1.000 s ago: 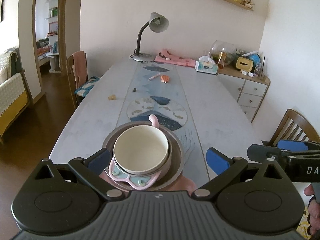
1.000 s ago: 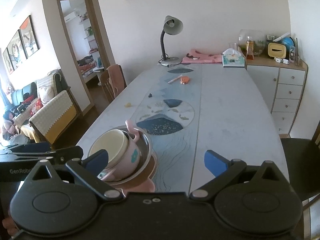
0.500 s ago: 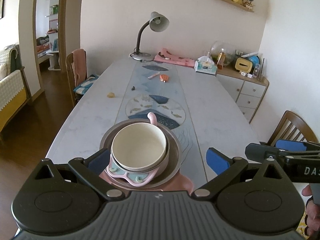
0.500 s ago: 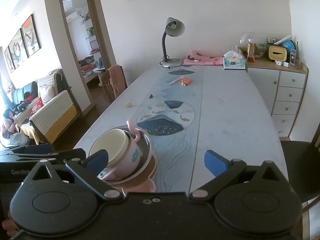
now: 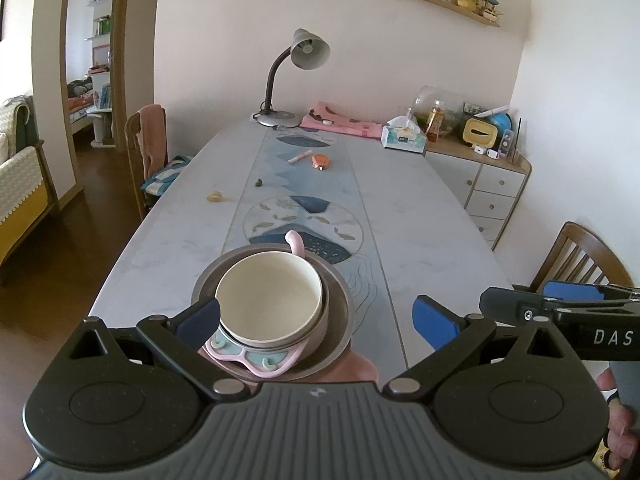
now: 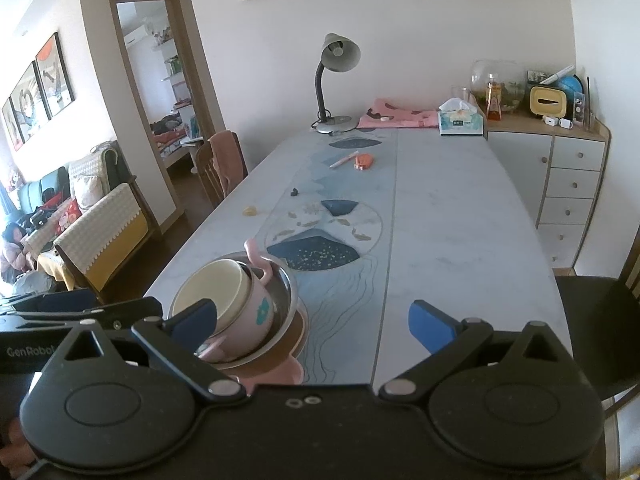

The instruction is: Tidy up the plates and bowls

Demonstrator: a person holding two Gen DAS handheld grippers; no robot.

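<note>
At the near end of the table, the left wrist view looks down on a nested stack: a cream bowl sits inside a pink bowl with moulded handles, both inside a grey metal bowl, all on what appears to be a pink plate at the table edge. The left gripper is spread wide and holds nothing; its left finger overlaps the stack's rim in the picture, though contact cannot be confirmed. The right gripper's body enters at the right edge, well apart from the stack.

From the right wrist view, the same stack stands to the left of centre, seen from the side. The right gripper is likewise spread and empty, its left finger in front of the cream bowl.

Handling, as judged: the stack is rigid and probably light to moderate in weight, but the smooth bowls nest loosely and could slide or rattle if tilted. Best hold — the metal bowl's rim or the plate's edge, kept level.

Differences between views: the left view alone shows the bowl interiors — empty — and the pink front handle. The right view alone shows the stack's height, the pink bowl's teal mark and its leaning set within the metal bowl.
</note>
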